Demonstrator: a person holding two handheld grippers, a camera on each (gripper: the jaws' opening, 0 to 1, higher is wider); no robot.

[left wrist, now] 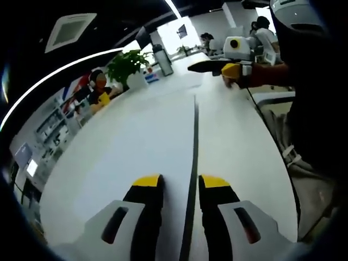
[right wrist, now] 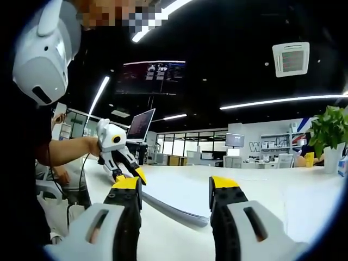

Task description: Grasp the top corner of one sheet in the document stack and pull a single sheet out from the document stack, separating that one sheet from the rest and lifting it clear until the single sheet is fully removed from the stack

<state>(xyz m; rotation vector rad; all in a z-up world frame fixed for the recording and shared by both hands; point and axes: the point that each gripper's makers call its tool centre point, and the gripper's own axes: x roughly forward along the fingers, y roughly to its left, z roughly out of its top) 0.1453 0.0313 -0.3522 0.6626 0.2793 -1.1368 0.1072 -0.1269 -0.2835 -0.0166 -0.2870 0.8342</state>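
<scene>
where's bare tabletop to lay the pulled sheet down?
Left gripper view: the white table is bare from the left tool up to the potted plant, left of the dark seam. Right of the seam it is bare up to the right tool. Crowded: far end, around plant and bottle.

White lettering stands on the far wall (right wrist: pixel 265 145) at about three o'clock in the right gripper view. It is too small to make out. Nothing else carries legible text.
</scene>
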